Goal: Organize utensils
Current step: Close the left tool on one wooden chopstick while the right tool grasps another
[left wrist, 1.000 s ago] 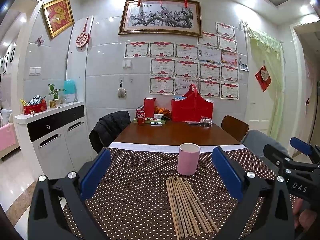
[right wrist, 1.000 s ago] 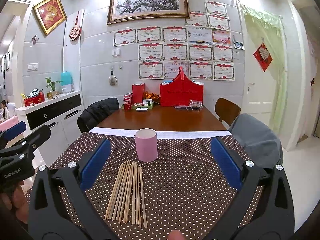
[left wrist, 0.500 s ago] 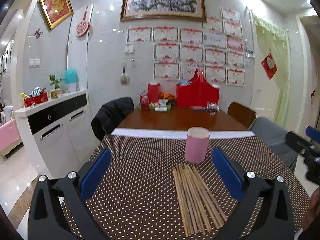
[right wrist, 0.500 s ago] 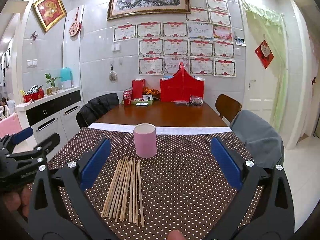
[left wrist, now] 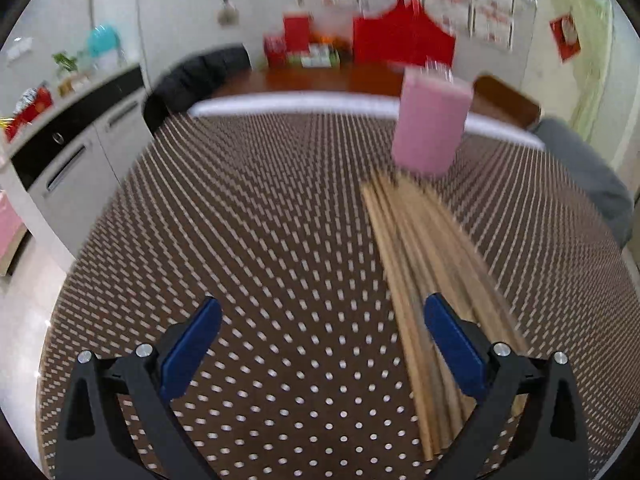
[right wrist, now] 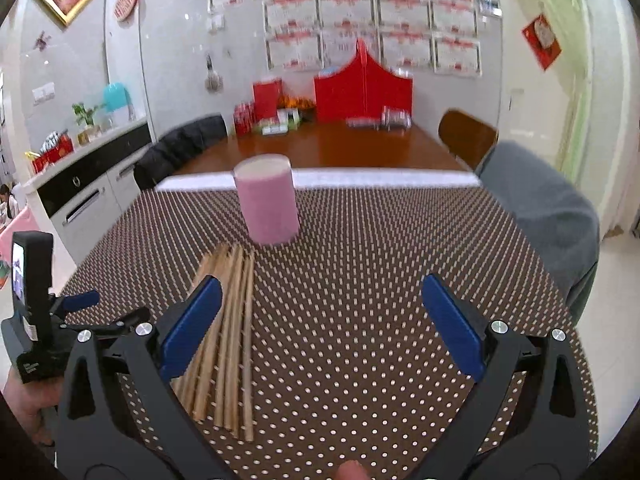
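The chopsticks [left wrist: 424,264] lie as a loose bundle flat on the dotted surface [left wrist: 248,240], their far ends just short of the pink cup [left wrist: 430,124], which stands upright behind them — probably the holder they are meant to go into, set close so each carry is short. None is in the cup yet, so the sorting looks unstarted.

The left tongs [left wrist: 318,354] hang low over the cloth with their blue pads spread wide, empty, the right-hand pad over the bundle's near part; that suits lining up on the sticks from the left. The right tongs [right wrist: 320,320] are also wide and empty, their left pad overlapping the bundle's edge.

The left view is smeared, so single sticks are hard to count there. The right view is sharper: it shows the sticks' near ends fanned unevenly, and at far left the other tool in a hand [right wrist: 24,404] — something the left view cannot show of itself.
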Available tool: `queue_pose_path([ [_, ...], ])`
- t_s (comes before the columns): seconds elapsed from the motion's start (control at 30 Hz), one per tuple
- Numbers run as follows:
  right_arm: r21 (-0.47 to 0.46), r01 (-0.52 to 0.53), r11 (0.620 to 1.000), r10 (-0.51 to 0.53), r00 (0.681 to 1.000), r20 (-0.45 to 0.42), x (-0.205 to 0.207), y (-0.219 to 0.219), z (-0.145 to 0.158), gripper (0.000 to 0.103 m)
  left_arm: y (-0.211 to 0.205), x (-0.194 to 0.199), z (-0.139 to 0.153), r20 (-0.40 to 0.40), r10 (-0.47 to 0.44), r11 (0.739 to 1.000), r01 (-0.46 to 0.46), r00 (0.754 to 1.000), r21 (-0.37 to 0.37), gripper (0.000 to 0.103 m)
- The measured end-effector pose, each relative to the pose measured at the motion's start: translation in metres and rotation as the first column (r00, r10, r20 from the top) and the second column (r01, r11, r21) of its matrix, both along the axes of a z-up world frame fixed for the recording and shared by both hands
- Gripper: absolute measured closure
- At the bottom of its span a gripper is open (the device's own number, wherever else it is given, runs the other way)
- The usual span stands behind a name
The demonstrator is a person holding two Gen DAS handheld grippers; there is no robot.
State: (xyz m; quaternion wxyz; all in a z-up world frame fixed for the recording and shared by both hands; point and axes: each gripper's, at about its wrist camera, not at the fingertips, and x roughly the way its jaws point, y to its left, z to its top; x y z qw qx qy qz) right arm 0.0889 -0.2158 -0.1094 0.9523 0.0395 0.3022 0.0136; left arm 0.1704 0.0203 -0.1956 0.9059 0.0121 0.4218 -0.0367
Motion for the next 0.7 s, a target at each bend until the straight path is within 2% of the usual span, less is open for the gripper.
queue_pose_path([
  [0.1,0.009,0.002,1.000,-0.001,0.999,-0.046,0.006,-0.005,-0.016,0.005,-0.004,0.006,-0.019,-0.028,0.002,1.000,-0.001,1.000,0.025,0.004],
  [0.2,0.013,0.005,1.000,-0.004,0.997,-0.071,0.007,-0.007,-0.023,0.005,-0.004,0.012,-0.031,-0.058,-0.006,1.000,0.006,0.998,0.008,0.004],
  [0.37,0.010,-0.004,1.000,0.004,0.996,-0.086,0.012,-0.008,-0.029,0.005,-0.011,0.021,-0.037,-0.086,-0.018,0.998,0.023,0.996,0.053,0.004],
  [0.5,-0.007,-0.050,0.999,0.049,0.991,-0.125,0.023,0.003,-0.034,0.005,-0.010,0.027,-0.030,-0.084,-0.019,0.997,0.025,0.996,0.075,0.004],
  [0.6,-0.047,-0.126,0.991,0.115,0.975,-0.191,0.042,0.018,-0.043,0.005,-0.013,0.038,-0.026,-0.089,-0.025,0.993,0.035,0.996,0.111,0.004],
  [0.7,-0.047,-0.216,0.975,0.193,0.938,-0.289,0.067,0.032,-0.059,0.007,-0.017,0.052,-0.021,-0.088,-0.043,0.987,0.055,0.995,0.149,0.004],
])
